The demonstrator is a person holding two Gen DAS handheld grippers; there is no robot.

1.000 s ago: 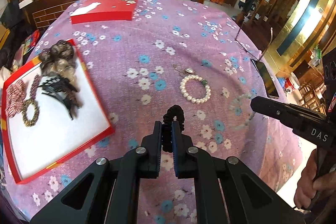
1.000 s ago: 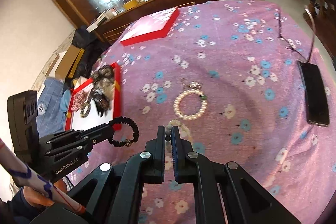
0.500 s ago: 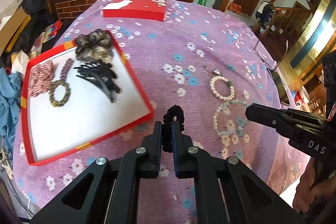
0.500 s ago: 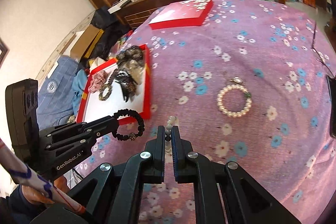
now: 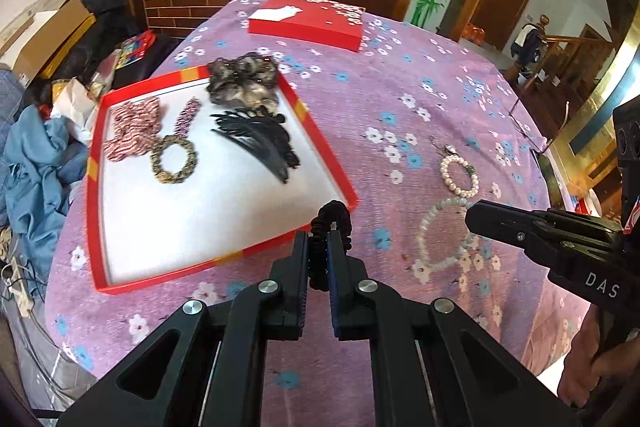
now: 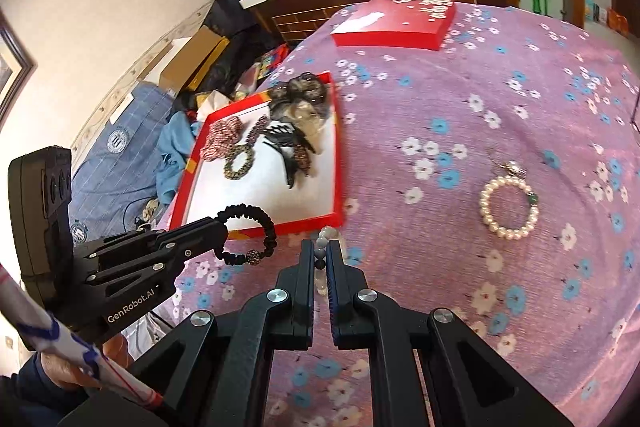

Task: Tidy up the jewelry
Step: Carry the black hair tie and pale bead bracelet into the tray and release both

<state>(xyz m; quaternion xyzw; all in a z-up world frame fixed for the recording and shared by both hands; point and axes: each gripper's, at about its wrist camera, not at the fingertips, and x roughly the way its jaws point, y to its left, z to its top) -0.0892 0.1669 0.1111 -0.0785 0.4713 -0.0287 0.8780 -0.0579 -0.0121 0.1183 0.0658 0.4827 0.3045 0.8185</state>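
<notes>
Centrally, my left gripper (image 5: 318, 247) was closed on a black beaded bracelet (image 5: 331, 223), its fingers pinching one side of the loop while the remainder stood up beyond the fingertips. From the right wrist view the same bracelet (image 6: 256, 233) hung clear of the cloth, near the front right corner of the red tray (image 6: 338, 163). My right gripper (image 6: 319, 255) was clamped on a pale green bead bracelet (image 5: 444, 235), with a few of its beads (image 6: 326, 233) showing between and just past the narrow gap of the fingers; in the left wrist view its loop hung from the right gripper (image 5: 474, 217) above the cloth. A white pearl bracelet (image 6: 509, 205) lay flat on the purple floral tablecloth (image 6: 460, 99), apart from both grippers, with a small metal charm just beyond it. The red tray (image 5: 94, 203), white inside, held a black hair claw (image 5: 260, 139), a brown scrunchie (image 5: 244, 83) at its far corner, a bronze bead bracelet (image 5: 174, 161) and a red-and-white striped fabric piece (image 5: 132, 127). A red box lid (image 5: 308, 21) rested at the far edge of the table. Blue clothing (image 5: 36, 163) lay heaped off the table's left side.
</notes>
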